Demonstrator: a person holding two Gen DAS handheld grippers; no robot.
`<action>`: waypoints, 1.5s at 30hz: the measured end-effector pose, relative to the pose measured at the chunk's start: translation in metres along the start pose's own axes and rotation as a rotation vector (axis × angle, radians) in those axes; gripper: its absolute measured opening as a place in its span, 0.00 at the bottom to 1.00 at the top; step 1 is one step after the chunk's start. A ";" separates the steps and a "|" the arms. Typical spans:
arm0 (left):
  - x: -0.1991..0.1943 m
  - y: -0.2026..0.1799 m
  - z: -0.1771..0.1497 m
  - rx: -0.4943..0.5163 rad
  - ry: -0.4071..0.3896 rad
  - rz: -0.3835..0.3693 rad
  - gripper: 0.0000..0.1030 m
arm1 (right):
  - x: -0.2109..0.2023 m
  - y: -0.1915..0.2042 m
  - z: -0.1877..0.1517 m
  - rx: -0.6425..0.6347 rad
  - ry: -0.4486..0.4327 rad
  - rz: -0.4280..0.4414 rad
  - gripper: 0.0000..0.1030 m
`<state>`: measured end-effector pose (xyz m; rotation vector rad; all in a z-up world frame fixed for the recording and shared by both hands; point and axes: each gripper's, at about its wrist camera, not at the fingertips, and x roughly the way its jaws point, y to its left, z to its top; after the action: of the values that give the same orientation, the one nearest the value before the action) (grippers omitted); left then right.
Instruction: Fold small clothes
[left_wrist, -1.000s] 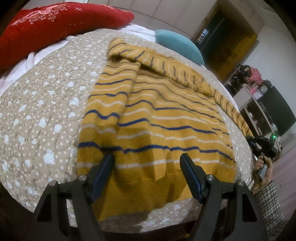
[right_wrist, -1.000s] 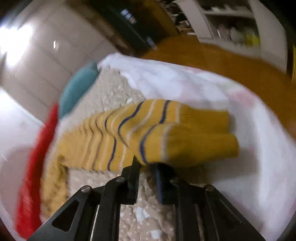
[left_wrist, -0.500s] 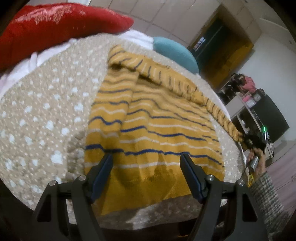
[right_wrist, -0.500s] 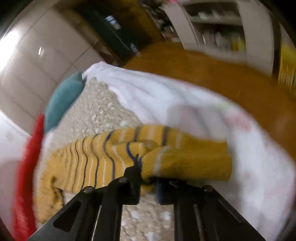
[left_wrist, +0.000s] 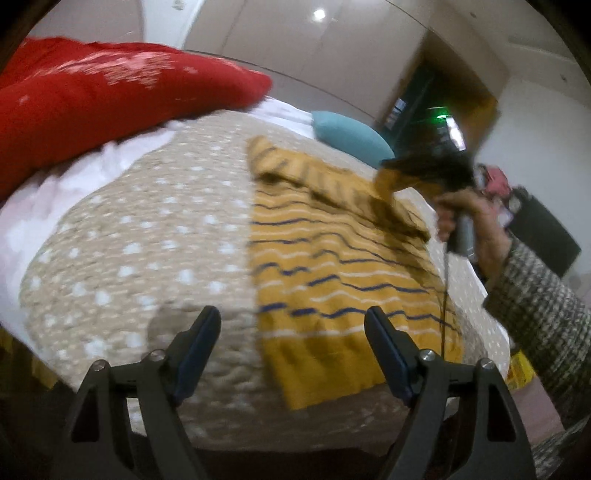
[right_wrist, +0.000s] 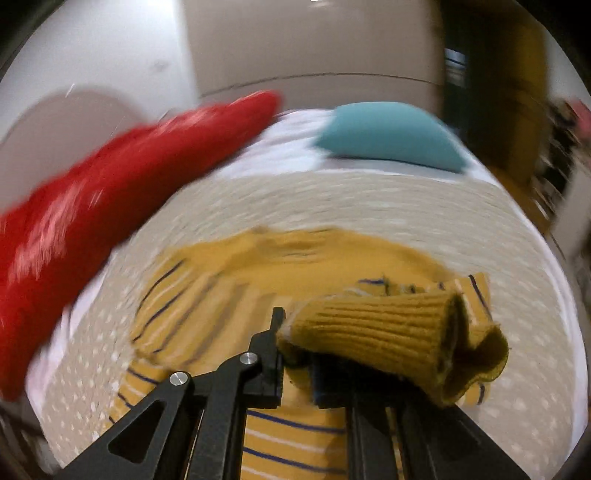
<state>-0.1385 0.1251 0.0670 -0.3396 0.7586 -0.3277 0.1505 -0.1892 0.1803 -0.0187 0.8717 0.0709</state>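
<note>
Mustard-yellow striped sweater (left_wrist: 343, 273) lies spread on a beige dotted quilt (left_wrist: 147, 251), hem toward the near edge, neckline toward the far side; thin navy and white stripes cross the body; plain ribbed band at the hem.

Left gripper (left_wrist: 291, 343) hovers over the near edge of the quilt, by the hem's left corner; its jaws are opening, standing wide, nothing between them; left finger over bare quilt, right finger over the hem band; no contact that can be made out.

Right gripper (right_wrist: 297, 363) is clamped on the sleeve cuff (right_wrist: 388, 332); jaws nearly together, the ribbed cuff pinched between the pads and bunched to the right of the fingers; the cuff's open end flops outward. In the left wrist view the same sleeve (left_wrist: 354, 192) rises off the sweater body toward the right hand (left_wrist: 469, 218), lifted above the quilt over the sweater's right side; the tool there is blurred; a chequered sleeve covers the person's forearm (left_wrist: 535, 291).

Red pillow (left_wrist: 103, 99) at the far left of the bed; teal cushion (left_wrist: 351, 133) at the far edge, beyond the neckline; white sheet (left_wrist: 33, 214) shows past the quilt's left border. Both views are motion-blurred, the right wrist one heavily.
</note>
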 end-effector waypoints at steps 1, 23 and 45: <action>-0.003 0.007 -0.001 -0.017 -0.005 0.005 0.77 | 0.015 0.016 -0.002 -0.039 0.016 -0.004 0.12; -0.008 0.066 -0.011 -0.182 0.006 0.043 0.77 | 0.046 0.122 -0.047 -0.247 0.155 0.149 0.59; 0.057 -0.001 0.009 -0.075 0.193 0.028 0.85 | -0.153 -0.166 -0.224 0.305 0.027 -0.055 0.64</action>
<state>-0.0941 0.1023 0.0390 -0.3712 0.9665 -0.3088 -0.1070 -0.3729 0.1514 0.2423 0.9006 -0.1151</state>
